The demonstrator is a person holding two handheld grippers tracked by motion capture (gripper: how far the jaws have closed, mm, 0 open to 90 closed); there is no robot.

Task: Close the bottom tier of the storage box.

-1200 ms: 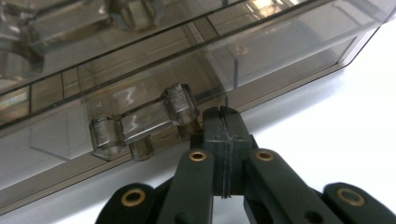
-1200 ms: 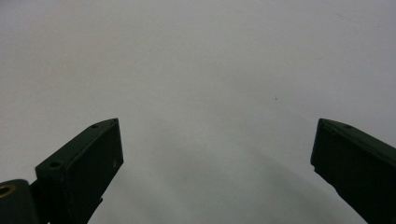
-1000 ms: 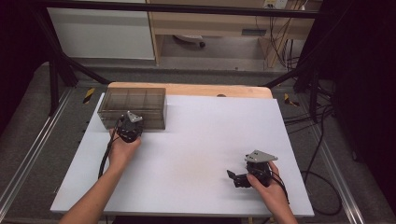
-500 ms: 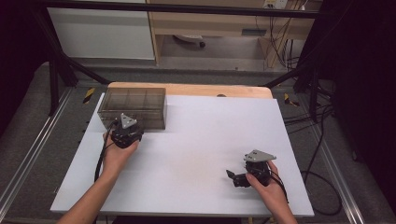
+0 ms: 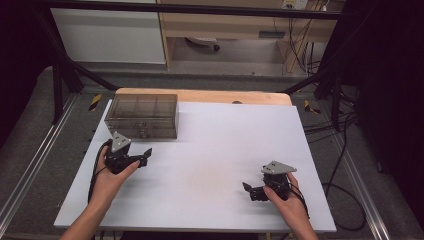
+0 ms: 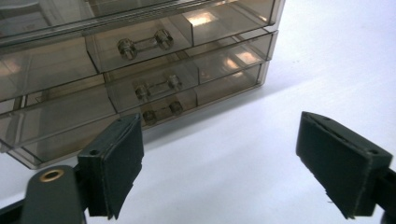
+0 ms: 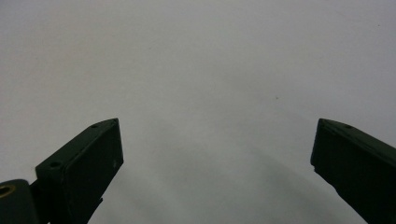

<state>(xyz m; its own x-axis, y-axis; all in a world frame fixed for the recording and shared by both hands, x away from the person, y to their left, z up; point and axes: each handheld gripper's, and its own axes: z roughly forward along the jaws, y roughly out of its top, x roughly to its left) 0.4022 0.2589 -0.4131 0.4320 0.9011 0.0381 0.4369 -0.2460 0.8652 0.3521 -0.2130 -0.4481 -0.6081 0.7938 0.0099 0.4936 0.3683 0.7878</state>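
Note:
A smoky see-through drawer box (image 5: 142, 115) stands at the table's back left; in the left gripper view the drawer box (image 6: 140, 70) shows its closed drawers with small bar handles (image 6: 142, 43). My left gripper (image 5: 145, 156) hovers just in front of the box, a short gap away from it. The left gripper (image 6: 219, 135) has just been opening its jaws, and nothing lies between them. My right gripper (image 5: 250, 191) rests low near the front right, pointing left. The right gripper (image 7: 215, 126) is open over bare white surface.
A white board (image 5: 225, 150) covers the table, with a strip of wood (image 5: 200, 95) showing along its back edge. Black frame posts and cables stand beyond the table's sides, and both forearms enter from the front edge.
The left gripper has drawn back from the drawer box toward the person and slightly left, and its jaws have gone from shut to wide open. The right gripper has stayed put.

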